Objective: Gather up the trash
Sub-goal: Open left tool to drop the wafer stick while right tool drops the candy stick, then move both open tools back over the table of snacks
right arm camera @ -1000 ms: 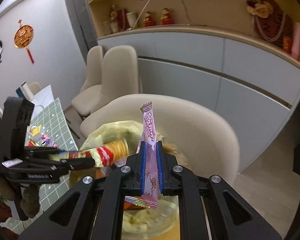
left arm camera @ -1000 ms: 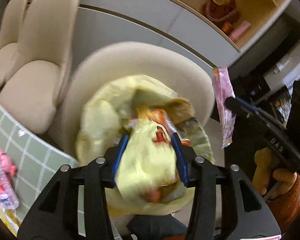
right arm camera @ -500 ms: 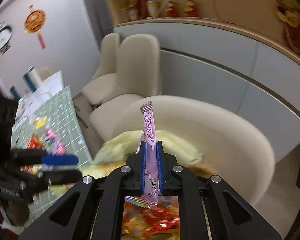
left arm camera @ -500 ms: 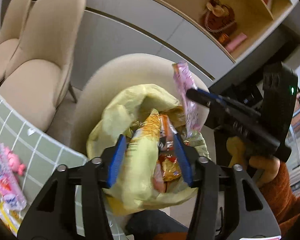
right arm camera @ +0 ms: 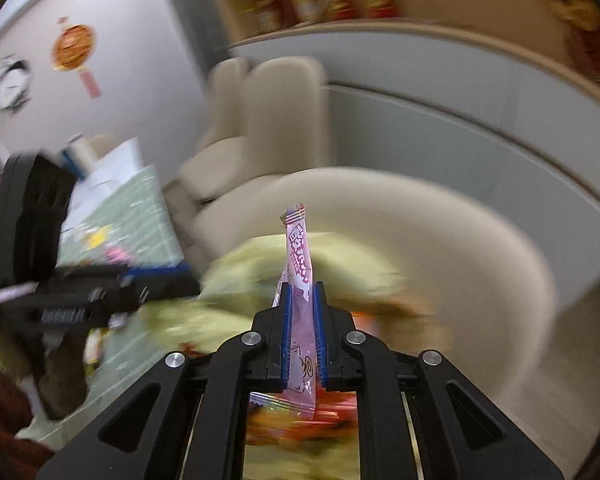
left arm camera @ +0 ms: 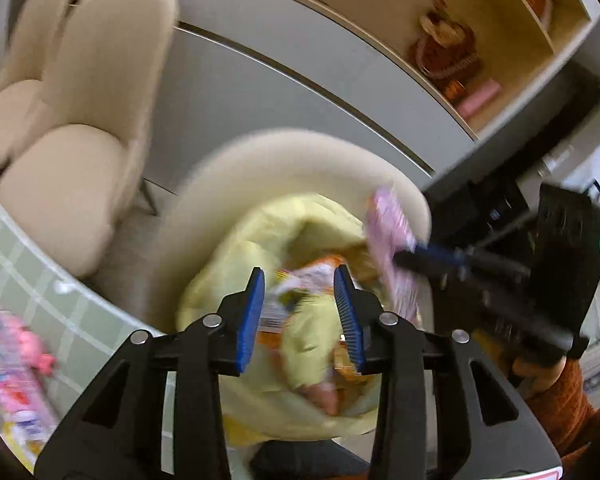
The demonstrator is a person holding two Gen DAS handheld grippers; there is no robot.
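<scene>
Right wrist view: the right claw (right arm camera: 303,292) is clenched on a pink wrapper (right arm camera: 299,256), a long narrow sachet standing upright between the pads, crimped end up. The yellow bag (right arm camera: 236,280) sits directly below and ahead, on the seat of a beige chair (right arm camera: 480,240), mouth up, already holding orange and red packets. The wrapper's long axis points up, away from the mouth; judged, a release here should drop it in. The right hand is the nearer one for the drop.

Left wrist view: the left claw (left arm camera: 300,304) has just been closing, its pads standing apart over the bag's rim and a packet, pressing on neither. More pink wrappers (left arm camera: 12,360) lie on the green checked tabletop (left arm camera: 28,276).
</scene>
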